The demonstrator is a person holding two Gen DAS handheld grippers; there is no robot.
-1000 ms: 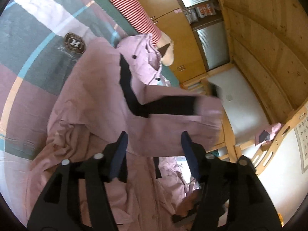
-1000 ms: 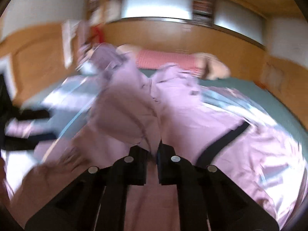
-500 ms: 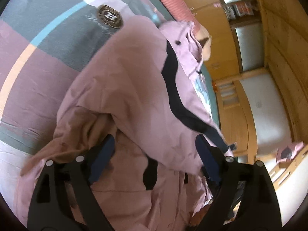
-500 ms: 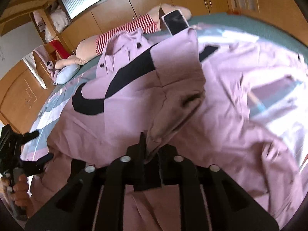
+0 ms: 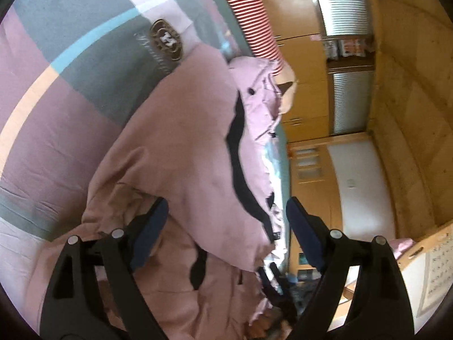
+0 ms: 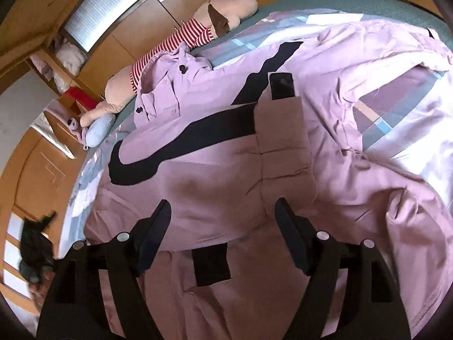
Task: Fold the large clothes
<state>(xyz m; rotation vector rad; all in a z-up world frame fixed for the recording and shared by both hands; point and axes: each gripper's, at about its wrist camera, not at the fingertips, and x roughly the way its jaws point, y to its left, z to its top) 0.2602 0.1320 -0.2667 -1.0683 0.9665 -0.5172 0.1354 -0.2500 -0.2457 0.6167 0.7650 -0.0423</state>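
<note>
Both the left gripper (image 5: pixel 226 215) and the right gripper (image 6: pixel 222 216) hover spread over the pink shirt (image 6: pixel 226 175), gripping nothing. It lies half folded on the plaid bedspread (image 5: pixel 56 90). Behind, a striped plush toy (image 6: pixel 175 42) meets wooden cabinets (image 6: pixel 136 22). Only the right view shows the sleeve's black cuff (image 6: pixel 281 85).

Your left wrist view sits close above the pink garment with black bands (image 5: pixel 181 153), facing along the plaid bedspread (image 5: pixel 56 90) toward wooden cabinets. Your right wrist view looks down from slightly higher, facing the headboard end. Both share the garment (image 6: pixel 226 170) and the striped plush toy (image 6: pixel 181 39).
</note>
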